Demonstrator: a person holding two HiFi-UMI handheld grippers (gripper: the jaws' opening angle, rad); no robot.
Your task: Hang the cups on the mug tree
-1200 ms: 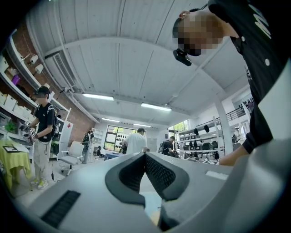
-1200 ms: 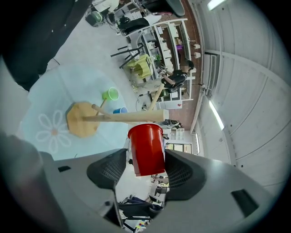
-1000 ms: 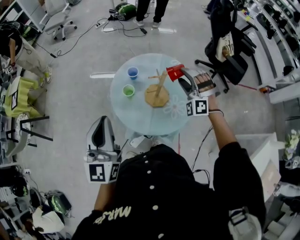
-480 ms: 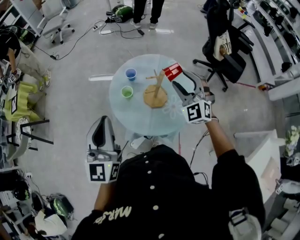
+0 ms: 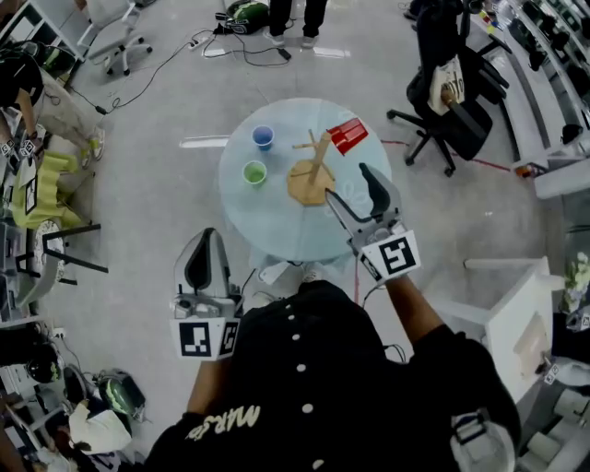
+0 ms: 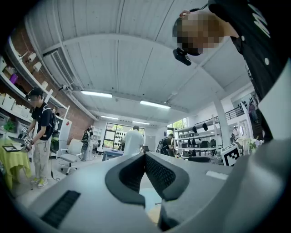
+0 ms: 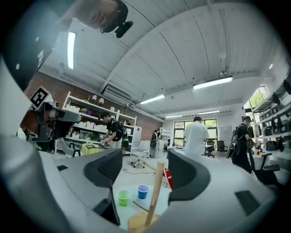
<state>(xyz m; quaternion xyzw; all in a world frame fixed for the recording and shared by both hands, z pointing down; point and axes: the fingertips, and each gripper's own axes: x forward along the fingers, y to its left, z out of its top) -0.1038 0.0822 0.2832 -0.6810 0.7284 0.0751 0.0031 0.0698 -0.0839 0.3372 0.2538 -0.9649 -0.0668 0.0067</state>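
- Head view, closest in: the left gripper (image 5: 205, 241) sits low by the person's left side, off the near edge of the table. In the left gripper view its jaws are pressed together with nothing between them.
- A bit further out, the right gripper (image 5: 348, 182) hovers over the near right part of the round glass table (image 5: 277, 226). Its jaws are spread and have just been opening. They're empty, and the right gripper view only shows the tree's post in the gap, well beyond the pads.
- Middle of the table: the wooden mug tree (image 5: 312, 175) stands upright on its round base.
- The green cup (image 5: 254, 172) stands on the glass left of the tree, mouth up.
- The red cup (image 5: 348, 135) hangs from a peg on the tree's far right side, tipped sideways and clear of the right gripper.
- The blue cup (image 5: 263, 138) stands just past the green one, also mouth up and near it but not touching.
- Beyond the table, on the floor: a black office chair (image 5: 456, 115) off to the right, a white chair (image 5: 115, 37) far left, plus cables and someone's legs (image 5: 295, 14) at the far end.
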